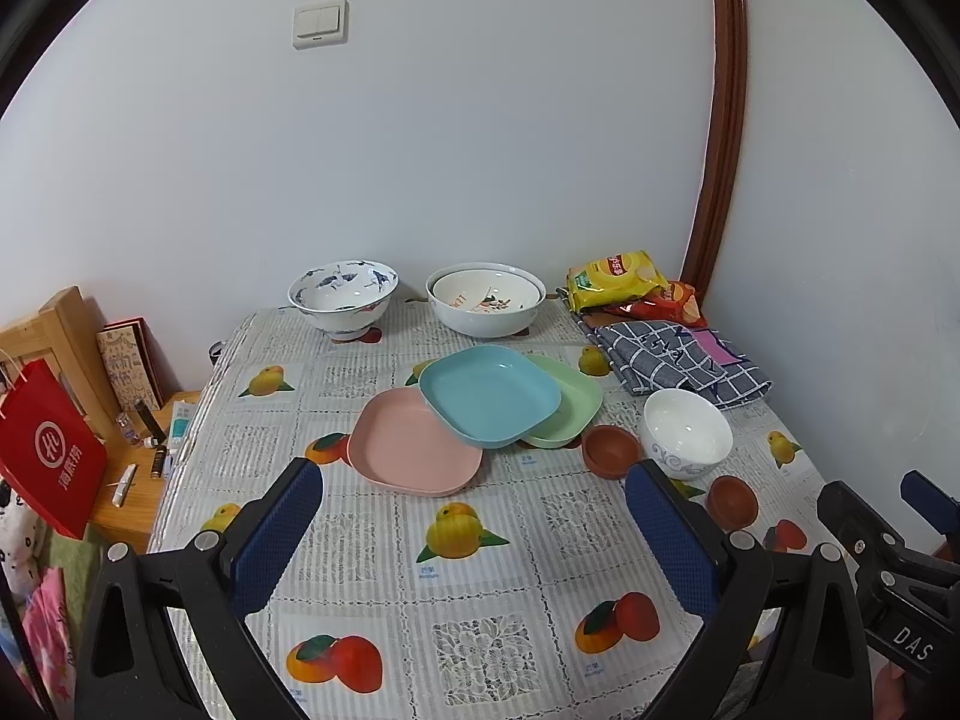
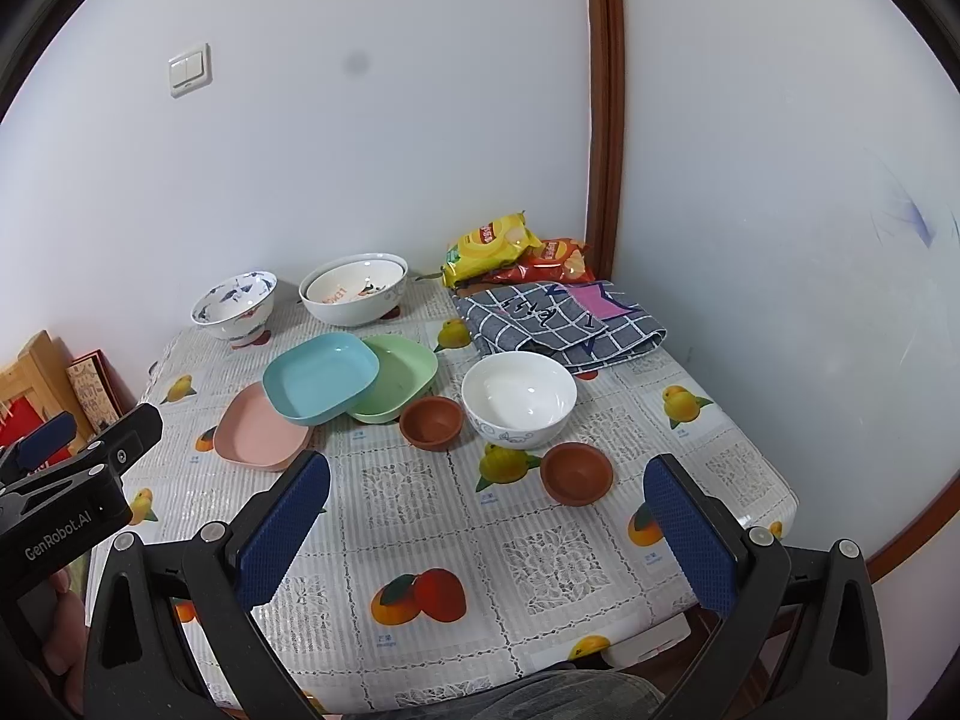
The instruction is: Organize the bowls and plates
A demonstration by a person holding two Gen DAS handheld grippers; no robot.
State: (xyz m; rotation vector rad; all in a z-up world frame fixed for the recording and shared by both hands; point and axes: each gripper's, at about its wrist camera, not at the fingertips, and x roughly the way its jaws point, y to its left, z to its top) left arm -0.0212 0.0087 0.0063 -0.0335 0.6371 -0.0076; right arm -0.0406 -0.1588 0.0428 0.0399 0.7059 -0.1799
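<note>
A blue plate [image 1: 489, 393] [image 2: 321, 378] rests tilted across a pink plate [image 1: 414, 450] [image 2: 255, 432] and a green plate [image 1: 567, 405] [image 2: 402, 378] at mid-table. Two small brown bowls [image 1: 611, 450] [image 1: 731, 501] [image 2: 431, 422] [image 2: 576, 473] flank a white bowl [image 1: 687, 432] [image 2: 519, 399]. At the back stand a blue-patterned bowl [image 1: 342, 297] [image 2: 235, 303] and a large white bowl with a smaller one nested inside [image 1: 486, 300] [image 2: 354, 288]. My left gripper [image 1: 480, 516] and right gripper [image 2: 489, 507] are open and empty above the near table.
The fruit-print tablecloth [image 1: 480, 630] [image 2: 420, 528] covers the table. Snack bags [image 1: 624, 285] [image 2: 510, 243] and a folded checked cloth [image 1: 678, 360] [image 2: 558, 318] lie at the back right. A red bag [image 1: 48, 456] and a wooden side table [image 1: 126, 510] stand left.
</note>
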